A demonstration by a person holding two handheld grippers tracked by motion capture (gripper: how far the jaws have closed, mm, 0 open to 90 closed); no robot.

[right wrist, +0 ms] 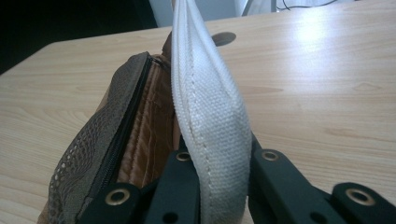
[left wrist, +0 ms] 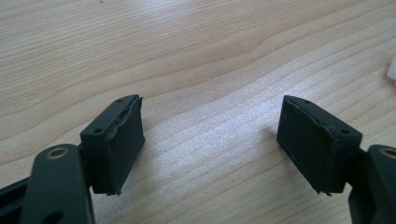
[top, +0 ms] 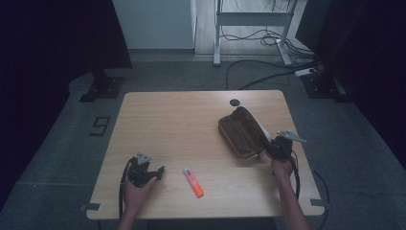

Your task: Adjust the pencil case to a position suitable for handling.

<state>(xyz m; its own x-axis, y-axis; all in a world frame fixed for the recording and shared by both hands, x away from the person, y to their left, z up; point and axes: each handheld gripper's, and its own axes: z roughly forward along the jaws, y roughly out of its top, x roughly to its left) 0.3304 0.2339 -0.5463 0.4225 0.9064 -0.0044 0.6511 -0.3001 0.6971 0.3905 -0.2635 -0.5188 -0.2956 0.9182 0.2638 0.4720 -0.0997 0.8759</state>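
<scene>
Brown pouch (top: 241, 133) lies on the right half of the wooden counter (top: 191, 120), directly ahead of the right gripper (top: 274, 146) and touching it. In the right gripper view the jaws are pressed together on a white webbing strap (right wrist: 212, 121) — the strap rises from between them and runs away along the pouch's edge. Just left of the strap are the pouch's mesh side (right wrist: 93, 140), its zip and its brown lining.

The left gripper (top: 154, 173) rests low over the near left part of the counter, jaws spread wide with only bare wood between them. To its right, near but apart, lies an orange marker with a white cap (top: 193, 182) — a sliver of white shows at the right edge of the left gripper view. Beyond the pouch, a dark round hole (top: 234, 102) sits near the counter's far edge.
</scene>
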